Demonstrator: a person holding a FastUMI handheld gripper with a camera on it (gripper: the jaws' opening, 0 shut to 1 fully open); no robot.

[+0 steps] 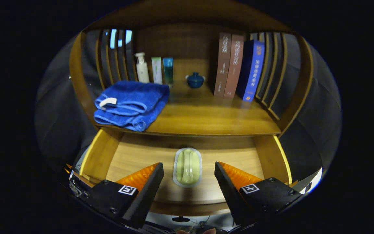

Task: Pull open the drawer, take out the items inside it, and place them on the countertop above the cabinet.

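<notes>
Drawer [273, 156] stands pulled open, its floor bare around a pale green item [187, 166] near the middle. Gripper [188, 169] hangs wide open, gripping nothing, fingers flanking it. Folded blue towel [131, 104] overhangs the countertop [206, 117] front-left edge.

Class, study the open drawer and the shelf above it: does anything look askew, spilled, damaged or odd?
Nothing is spilled or broken. The folded blue towel overhangs the countertop edge above the open drawer. The green soap dish lies flat in the drawer, between the open gripper fingers, untouched.
</notes>
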